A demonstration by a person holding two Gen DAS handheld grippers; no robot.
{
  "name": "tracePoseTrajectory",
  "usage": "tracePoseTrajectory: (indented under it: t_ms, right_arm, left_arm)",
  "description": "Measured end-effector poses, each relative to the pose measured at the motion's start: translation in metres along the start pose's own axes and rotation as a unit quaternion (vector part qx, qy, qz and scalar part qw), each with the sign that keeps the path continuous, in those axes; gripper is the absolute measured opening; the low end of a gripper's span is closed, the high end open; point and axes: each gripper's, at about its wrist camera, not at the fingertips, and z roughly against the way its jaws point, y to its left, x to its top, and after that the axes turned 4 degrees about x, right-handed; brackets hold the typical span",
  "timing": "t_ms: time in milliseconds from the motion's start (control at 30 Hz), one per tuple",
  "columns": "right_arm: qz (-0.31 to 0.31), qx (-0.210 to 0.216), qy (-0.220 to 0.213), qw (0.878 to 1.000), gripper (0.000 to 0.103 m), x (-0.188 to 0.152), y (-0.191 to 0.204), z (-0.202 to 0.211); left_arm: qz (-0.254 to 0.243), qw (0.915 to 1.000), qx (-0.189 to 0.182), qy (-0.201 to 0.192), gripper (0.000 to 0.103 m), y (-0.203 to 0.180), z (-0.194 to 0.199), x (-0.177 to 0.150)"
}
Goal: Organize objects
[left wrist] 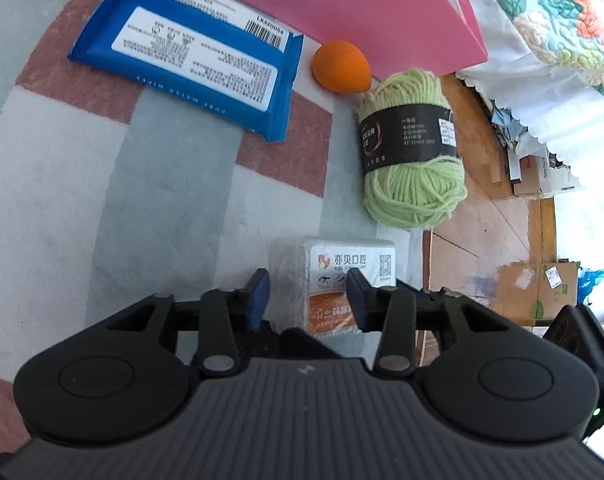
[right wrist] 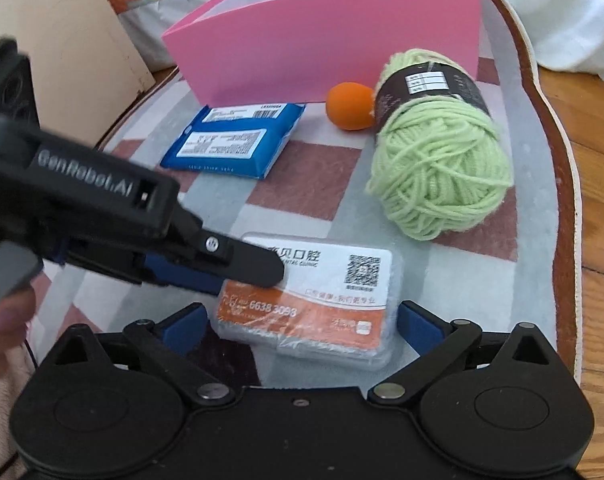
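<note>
**Both grippers close in on the wrapped tissue pack**

The tissue pack (right wrist: 308, 304) lies flat on the rug (right wrist: 518, 208), at 6 o'clock from the green yarn skein (right wrist: 438, 172) and pink box (right wrist: 326, 40). The left gripper (left wrist: 308, 294) and right gripper (right wrist: 299, 320) both straddle it, fingers apart. It looks light, squashy and film-slick; pinching its short sides seems best.

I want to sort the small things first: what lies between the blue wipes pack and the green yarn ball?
An orange egg-shaped sponge lies between the wipes pack and yarn ball, against the pink box; both views show it.
</note>
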Motion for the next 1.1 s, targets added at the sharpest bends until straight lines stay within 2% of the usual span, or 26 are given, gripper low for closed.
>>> tracePoseTrajectory:
  t_ms: [133, 367, 433, 533, 767, 933, 1100]
  right_arm:
    - [-0.023, 0.017, -0.008, 1.0, 0.098, 0.001, -0.01, 0.006]
    - [0.005, 0.016, -0.008, 1.0, 0.099, -0.004, -0.003, 0.005]
    - [0.04, 0.005, 0.0, 0.999, 0.099, -0.007, 0.004, 0.003]
    - [0.097, -0.035, 0.004, 0.995, 0.099, -0.014, 0.02, -0.004]
    - [0.094, -0.055, -0.005, 0.994, 0.095, -0.015, 0.026, -0.002]
    - [0.126, -0.064, -0.015, 0.99, 0.095, -0.012, 0.036, 0.005]
    - [0.139, -0.062, -0.018, 0.988, 0.095, 0.001, 0.042, 0.018]
  left_arm:
    - [-0.006, 1.0, 0.003, -0.004, 0.042, -0.002, 0.0, -0.001]
    - [-0.021, 0.9995, 0.013, -0.018, 0.041, -0.009, 0.001, -0.007]
    - [-0.019, 0.9996, 0.013, -0.019, 0.041, -0.009, 0.0, -0.007]
    - [-0.019, 0.9995, 0.014, -0.02, 0.041, -0.01, 0.0, -0.006]
    - [-0.036, 0.9979, 0.035, -0.041, 0.042, -0.019, 0.002, -0.016]
    - [-0.04, 0.9964, 0.036, -0.065, 0.042, -0.025, 0.017, -0.021]
    - [-0.082, 0.9917, 0.05, -0.085, 0.042, -0.043, 0.033, -0.025]
